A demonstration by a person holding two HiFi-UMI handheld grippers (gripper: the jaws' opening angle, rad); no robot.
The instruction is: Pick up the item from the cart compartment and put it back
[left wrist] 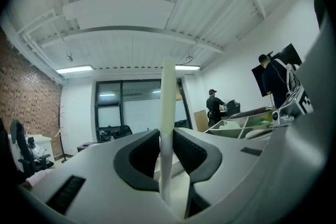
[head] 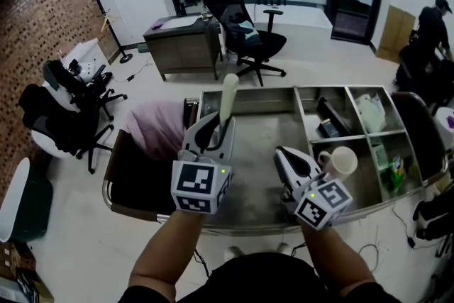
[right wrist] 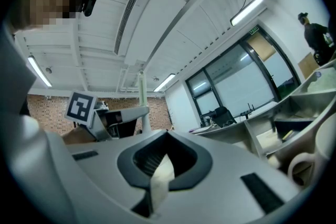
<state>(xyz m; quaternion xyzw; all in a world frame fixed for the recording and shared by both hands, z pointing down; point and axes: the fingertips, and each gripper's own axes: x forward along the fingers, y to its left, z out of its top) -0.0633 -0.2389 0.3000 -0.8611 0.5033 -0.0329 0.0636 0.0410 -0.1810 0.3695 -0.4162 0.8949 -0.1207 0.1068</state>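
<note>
The left gripper [head: 216, 133] was above the large left compartment [head: 259, 174] of the cart [head: 262, 92], pointing level, its jaws partly closed and clamped on a cream rod [head: 229, 96]. The rod stood upright between the pads, its rounded top reaching toward the cart's back wall and its lower end clear of the compartment floor. The right gripper [head: 287, 154] was over the same compartment, nearer the cart's dividers, with its jaw tips drawn together; a pale sliver showed in the slit below the tips, and what it was could not be determined. A white mug [head: 342, 161] sat in the cart's small front compartment just beside the right gripper. A white bag [head: 372, 112] lay in a rear compartment at the cart's far side.
</note>
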